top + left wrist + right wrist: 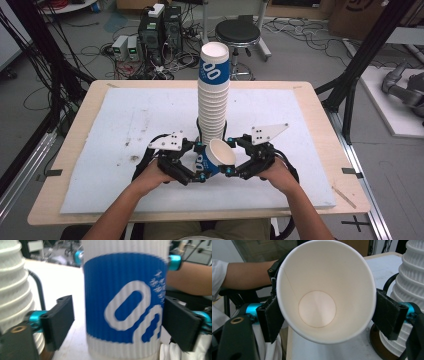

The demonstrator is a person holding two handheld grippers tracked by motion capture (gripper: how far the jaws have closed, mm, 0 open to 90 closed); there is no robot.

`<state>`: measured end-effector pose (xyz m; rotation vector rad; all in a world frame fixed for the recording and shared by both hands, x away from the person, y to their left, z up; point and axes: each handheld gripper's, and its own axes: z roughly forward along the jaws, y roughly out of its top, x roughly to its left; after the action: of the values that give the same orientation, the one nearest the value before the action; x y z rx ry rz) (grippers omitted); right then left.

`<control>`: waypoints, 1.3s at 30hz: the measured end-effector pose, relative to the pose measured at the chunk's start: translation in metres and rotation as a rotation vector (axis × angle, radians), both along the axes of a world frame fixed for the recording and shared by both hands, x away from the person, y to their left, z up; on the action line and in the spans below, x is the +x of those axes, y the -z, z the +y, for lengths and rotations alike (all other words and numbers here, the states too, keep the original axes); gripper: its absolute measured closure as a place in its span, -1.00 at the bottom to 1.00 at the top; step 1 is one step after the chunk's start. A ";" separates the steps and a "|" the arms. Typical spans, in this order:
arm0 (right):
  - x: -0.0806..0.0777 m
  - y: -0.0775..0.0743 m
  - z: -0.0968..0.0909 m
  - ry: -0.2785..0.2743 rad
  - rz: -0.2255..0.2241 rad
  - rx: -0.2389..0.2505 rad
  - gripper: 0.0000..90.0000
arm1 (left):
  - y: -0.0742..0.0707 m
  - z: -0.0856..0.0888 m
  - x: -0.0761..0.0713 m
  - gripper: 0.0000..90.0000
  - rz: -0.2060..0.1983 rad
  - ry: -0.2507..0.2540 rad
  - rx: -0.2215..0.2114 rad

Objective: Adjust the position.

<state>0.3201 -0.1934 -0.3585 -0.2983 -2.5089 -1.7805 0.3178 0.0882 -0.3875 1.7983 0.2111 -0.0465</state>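
A single paper cup [218, 155], white with a blue corrugated sleeve, lies tipped on its side between both grippers, just in front of a tall stack of the same cups [214, 95]. My right gripper [325, 315] has both pads pressed on the cup near its rim, and I look into the cup's white inside [317, 308]. My left gripper [117, 322] straddles the cup's blue sleeve [122, 302] with its jaws wide: the left pad stands clear of it and the right pad sits at its edge. In the high view the left gripper [200, 161] and right gripper [229, 155] face each other across the cup.
The stack stands in a black ring base [377, 345] on a white board [125, 125] covering the wooden table [320, 100]. Behind the table are a black stool [237, 32], computer boxes [157, 27] and loose cables. Black frame poles [360, 65] flank the table.
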 end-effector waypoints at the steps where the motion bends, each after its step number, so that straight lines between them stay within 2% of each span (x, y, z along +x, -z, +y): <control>1: 0.000 -0.002 0.000 0.000 0.001 -0.010 -0.56 | 0.000 0.000 0.000 -0.69 0.000 0.000 0.000; 4: 0.000 -0.006 0.000 0.008 -0.016 -0.052 -0.56 | -0.003 0.002 -0.001 -0.69 -0.030 -0.001 0.048; 9: 0.001 -0.014 0.005 0.006 -0.050 -0.134 -0.56 | -0.006 0.002 -0.003 -0.69 -0.055 -0.003 0.076; 10: 0.001 -0.016 0.007 0.003 -0.060 -0.156 -0.56 | -0.006 0.002 -0.003 -0.69 -0.063 0.000 0.098; 12: 0.001 -0.019 0.010 0.000 -0.079 -0.201 -0.56 | -0.006 0.000 -0.004 -0.69 -0.068 0.001 0.111; 13: 0.001 -0.019 0.010 0.000 -0.079 -0.201 -0.56 | -0.006 0.000 -0.004 -0.69 -0.068 0.001 0.111; 15: 0.001 -0.024 0.018 -0.014 -0.110 -0.276 -0.56 | -0.005 -0.001 -0.005 -0.69 -0.079 -0.002 0.132; 16: 0.001 -0.024 0.018 -0.014 -0.110 -0.276 -0.56 | -0.005 -0.001 -0.005 -0.69 -0.079 -0.002 0.132; 17: 0.001 -0.027 0.023 -0.026 -0.126 -0.313 -0.56 | -0.006 -0.001 -0.005 -0.69 -0.081 -0.003 0.135; 18: 0.001 -0.028 0.025 -0.030 -0.132 -0.323 -0.56 | -0.007 0.000 -0.005 -0.69 -0.086 -0.008 0.127; 23: 0.001 -0.031 0.032 -0.046 -0.141 -0.348 -0.56 | -0.008 0.000 -0.006 -0.69 -0.096 -0.002 0.114; 39: -0.001 -0.029 0.041 -0.091 -0.136 -0.367 -0.56 | -0.006 -0.007 -0.007 -0.64 -0.096 0.035 0.137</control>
<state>0.3194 -0.1525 -0.3295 -0.0759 -2.8864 -1.3436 0.3104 0.0816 -0.3817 1.9362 0.1165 0.0303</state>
